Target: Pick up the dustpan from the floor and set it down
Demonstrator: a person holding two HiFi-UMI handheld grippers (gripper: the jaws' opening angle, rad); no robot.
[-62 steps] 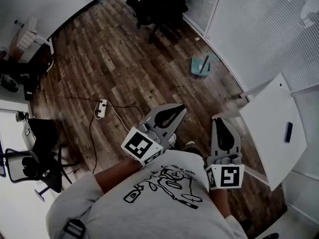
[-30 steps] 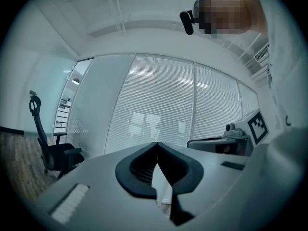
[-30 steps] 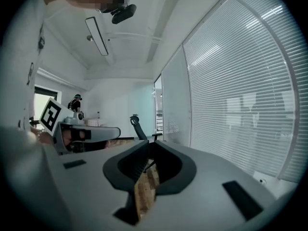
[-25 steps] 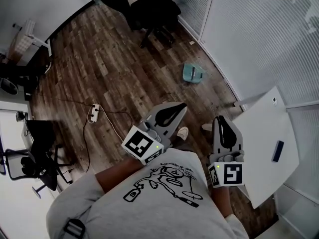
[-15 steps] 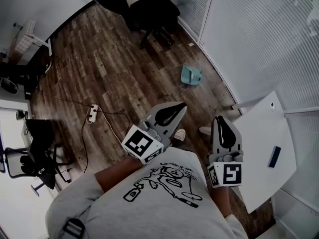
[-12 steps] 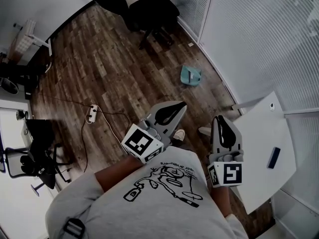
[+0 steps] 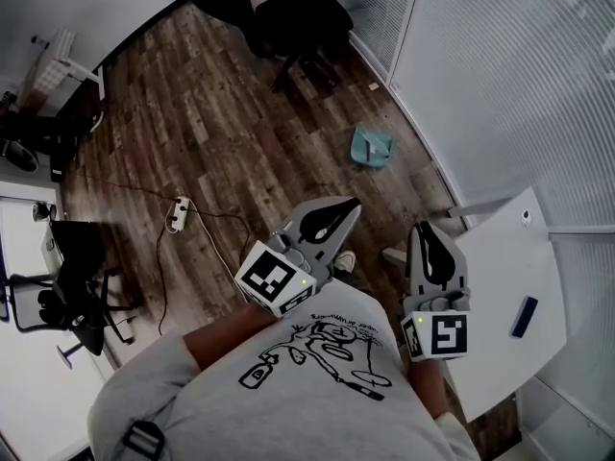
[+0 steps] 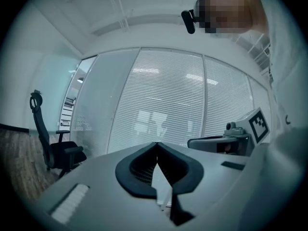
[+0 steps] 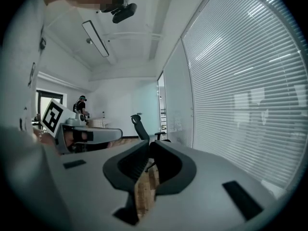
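- My left hand-held gripper (image 7: 338,209) reaches forward from my chest (image 7: 317,351), roughly level, with its jaws closed tip to tip and nothing between them.
- My right hand-held gripper (image 7: 424,231) reaches forward from my chest's right side, tipped slightly down, with its jaws closed and empty.
- Both marker cubes (image 7: 276,279) sit close to my chest.

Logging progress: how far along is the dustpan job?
Done: nothing yet. The dustpan lies on the floor by the blinds, far ahead of the left gripper and right gripper. In hand: nothing; both are shut and empty near the person's chest. Left: reach it, grip, lift, set it down.
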